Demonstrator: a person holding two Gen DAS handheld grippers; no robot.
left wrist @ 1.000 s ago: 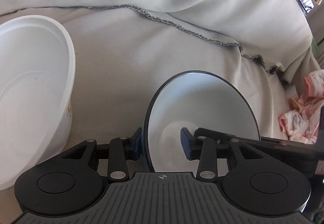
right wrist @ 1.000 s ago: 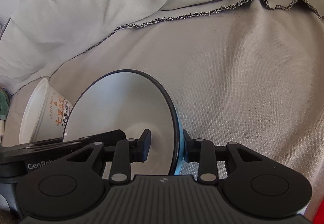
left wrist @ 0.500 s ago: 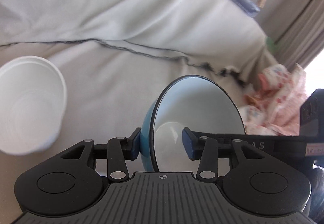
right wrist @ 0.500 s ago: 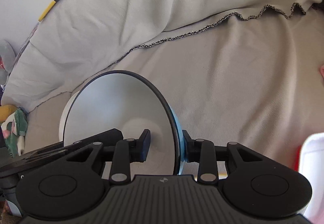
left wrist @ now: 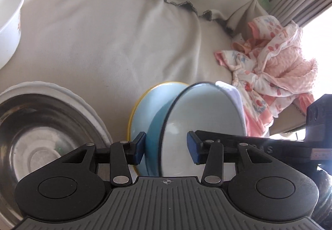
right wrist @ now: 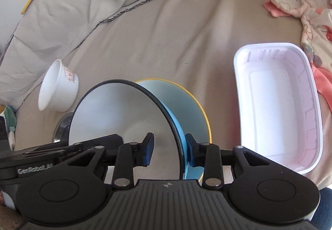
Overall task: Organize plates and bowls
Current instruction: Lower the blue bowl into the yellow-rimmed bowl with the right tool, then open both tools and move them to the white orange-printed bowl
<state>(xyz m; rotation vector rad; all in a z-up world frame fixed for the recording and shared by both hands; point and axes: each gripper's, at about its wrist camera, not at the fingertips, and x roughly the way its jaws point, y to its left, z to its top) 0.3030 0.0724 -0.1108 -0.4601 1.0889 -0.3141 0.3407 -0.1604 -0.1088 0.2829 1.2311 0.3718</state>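
A blue bowl (right wrist: 124,117) with a dark rim, a yellow-rimmed plate (right wrist: 193,105), pink floral cloth (left wrist: 274,63).

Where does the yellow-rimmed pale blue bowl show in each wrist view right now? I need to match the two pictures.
Left wrist view: the yellow-rimmed bowl sits at lower centre, just left of and behind the dark-rimmed blue bowl.
Right wrist view: the yellow-rimmed bowl sits at centre, right of and behind the dark-rimmed blue bowl.
Shared landmark: the pink patterned cloth, right side in both.

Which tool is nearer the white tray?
Right. The right tool, gripping the blue bowl, sits just beside the tray; the left tool is across the bowl, farther off.
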